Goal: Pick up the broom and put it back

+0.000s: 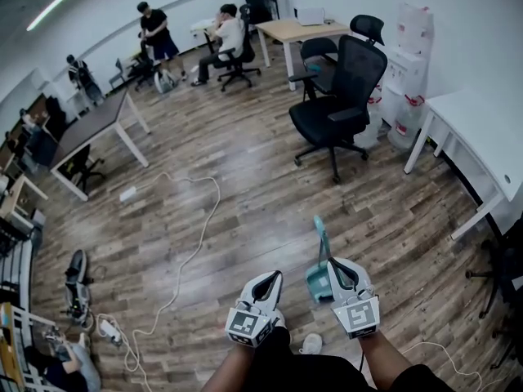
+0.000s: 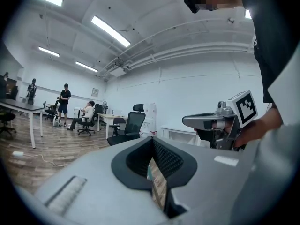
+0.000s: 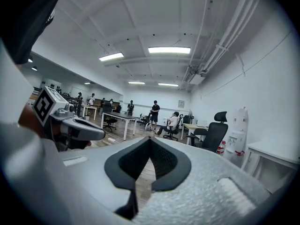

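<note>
Room: open office with a brown wood-plank floor [image 1: 270, 178], white walls and strip lights on the ceiling.
Furniture: one wood-top desk [image 1: 294, 29], one dark-top desk [image 1: 90, 125], one white desk [image 1: 482, 137] along the right wall; black mesh office chair [image 1: 339, 96] on a star base, with more chairs behind it.
Floor clutter: one white cable [image 1: 192, 243] snaking across the planks.
People: at least three at the far end, one of them seated.
Broom [image 1: 319, 260]: one, teal plastic, with a slim upright handle over a wider base. It stands on the floor just left of the right gripper's tips; I cannot tell whether they touch.
Left gripper [image 1: 278, 274]: grey shell, dark ribbed pads, tips closed together, nothing between them.
Right gripper [image 1: 330, 261]: same build, tips closed together and empty.
Marker cubes: two, one per gripper.
</note>
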A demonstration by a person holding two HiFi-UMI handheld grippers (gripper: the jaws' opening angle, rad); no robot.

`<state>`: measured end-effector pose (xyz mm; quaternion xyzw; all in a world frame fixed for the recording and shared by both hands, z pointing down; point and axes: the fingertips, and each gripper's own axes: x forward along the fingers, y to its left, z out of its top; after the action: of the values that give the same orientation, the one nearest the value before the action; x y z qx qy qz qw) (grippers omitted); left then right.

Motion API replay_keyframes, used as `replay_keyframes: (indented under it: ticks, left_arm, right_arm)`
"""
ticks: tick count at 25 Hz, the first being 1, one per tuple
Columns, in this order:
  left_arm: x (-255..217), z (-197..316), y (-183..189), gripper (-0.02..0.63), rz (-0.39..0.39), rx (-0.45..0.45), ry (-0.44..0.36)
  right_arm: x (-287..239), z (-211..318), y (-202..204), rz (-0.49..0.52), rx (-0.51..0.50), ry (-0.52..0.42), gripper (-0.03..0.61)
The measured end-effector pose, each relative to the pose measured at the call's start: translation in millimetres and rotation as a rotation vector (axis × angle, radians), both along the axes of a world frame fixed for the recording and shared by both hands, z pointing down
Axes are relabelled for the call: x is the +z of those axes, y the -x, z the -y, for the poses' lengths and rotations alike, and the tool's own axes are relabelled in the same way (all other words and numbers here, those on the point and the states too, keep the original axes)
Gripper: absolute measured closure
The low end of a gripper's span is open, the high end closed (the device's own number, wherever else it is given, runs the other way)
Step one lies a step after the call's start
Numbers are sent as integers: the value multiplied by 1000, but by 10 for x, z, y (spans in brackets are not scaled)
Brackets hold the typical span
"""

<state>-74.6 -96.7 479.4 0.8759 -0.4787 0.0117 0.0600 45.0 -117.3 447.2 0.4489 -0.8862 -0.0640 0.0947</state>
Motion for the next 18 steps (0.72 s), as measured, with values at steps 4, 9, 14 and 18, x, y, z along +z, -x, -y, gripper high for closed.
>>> replay_keyframes:
  ticks: [4,9,14,18]
  left_arm:
    - [-32,-36,3,595,5,-1,-19]
    - [-25,-92,28,594,11,-1,-25]
    - [-49,-128,44,595,20,-5,-42]
    - [-8,-172,19,595,33,0,-36]
  right_arm:
    - [-38,-44,-40,-4,7,-12,577]
    - [-148,-123,5,-71,4,-63,578]
    - [-198,-150,37,-69,-9,-68,577]
    - [-160,-160,17,-58,-12,-58,577]
